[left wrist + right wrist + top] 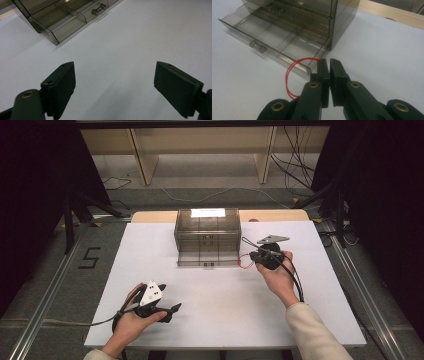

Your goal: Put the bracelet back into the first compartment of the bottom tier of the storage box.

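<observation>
Lab recording bay: white table [210,320], black curtains [30,195], floor rails [45,305], loose cables [295,170], wooden shelving [200,145]

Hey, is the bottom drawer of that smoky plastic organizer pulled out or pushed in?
Pulled out. The bottom drawer sticks forward past the organizer front, its empty compartments open from above, and the right gripper holds a red band at its corner.
</observation>
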Tool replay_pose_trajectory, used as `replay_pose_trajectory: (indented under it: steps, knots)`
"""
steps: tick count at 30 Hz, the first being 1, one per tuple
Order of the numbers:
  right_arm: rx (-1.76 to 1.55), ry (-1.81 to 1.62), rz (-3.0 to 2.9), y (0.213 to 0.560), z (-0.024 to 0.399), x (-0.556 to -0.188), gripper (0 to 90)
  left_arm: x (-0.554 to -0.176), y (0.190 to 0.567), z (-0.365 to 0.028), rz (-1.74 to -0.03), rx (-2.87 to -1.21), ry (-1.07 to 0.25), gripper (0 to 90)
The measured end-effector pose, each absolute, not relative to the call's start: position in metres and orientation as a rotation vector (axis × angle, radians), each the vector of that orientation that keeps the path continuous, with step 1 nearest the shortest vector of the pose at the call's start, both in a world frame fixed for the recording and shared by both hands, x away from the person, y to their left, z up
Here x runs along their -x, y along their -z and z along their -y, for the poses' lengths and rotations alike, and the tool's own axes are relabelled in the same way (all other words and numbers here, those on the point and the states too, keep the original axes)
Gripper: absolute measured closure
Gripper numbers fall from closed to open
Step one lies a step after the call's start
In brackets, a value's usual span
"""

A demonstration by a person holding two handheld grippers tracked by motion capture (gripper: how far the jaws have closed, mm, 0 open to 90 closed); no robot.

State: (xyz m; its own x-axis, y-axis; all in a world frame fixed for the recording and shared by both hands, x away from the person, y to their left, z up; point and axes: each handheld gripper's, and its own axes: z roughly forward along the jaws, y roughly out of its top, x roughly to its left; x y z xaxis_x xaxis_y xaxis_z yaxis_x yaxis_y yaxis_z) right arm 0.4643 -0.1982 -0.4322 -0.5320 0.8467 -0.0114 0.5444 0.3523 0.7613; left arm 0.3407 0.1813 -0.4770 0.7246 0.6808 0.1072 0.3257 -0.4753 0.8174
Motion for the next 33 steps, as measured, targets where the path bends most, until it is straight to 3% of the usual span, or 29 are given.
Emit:
replay_pose_trajectory:
  steps: [33]
  knots:
    - [-1.189, -1.036, -2.227, 0.43, 0.176, -0.468, 87.2, -0.34, 0.477, -0.18, -0.752, -2.091, -0.542, 17.4]
